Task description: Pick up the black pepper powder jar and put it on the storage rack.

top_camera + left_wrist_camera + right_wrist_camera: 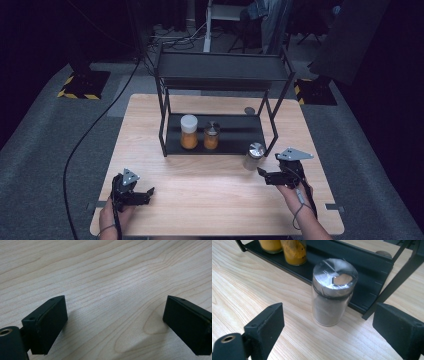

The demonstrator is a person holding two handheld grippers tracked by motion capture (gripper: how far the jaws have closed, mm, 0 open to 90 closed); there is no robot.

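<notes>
A glass jar with a silver lid (253,156) holds pale powder and stands on the table just in front of the black rack's (215,142) lower shelf; the right gripper view shows the jar (332,292) upright ahead of the jaws. My right gripper (261,172) is open, a short way before the jar, nothing between its fingers. On the shelf stand a white-lidded jar of orange powder (189,132) and a smaller jar of orange powder (211,136). At the table's front left my left gripper (149,192) rests open over bare wood (112,290).
The black two-tier rack's legs (387,292) stand close to the right of the silver-lidded jar. A small round grey disc (249,110) lies on the table behind the rack. A black cable (85,140) trails over the floor at left.
</notes>
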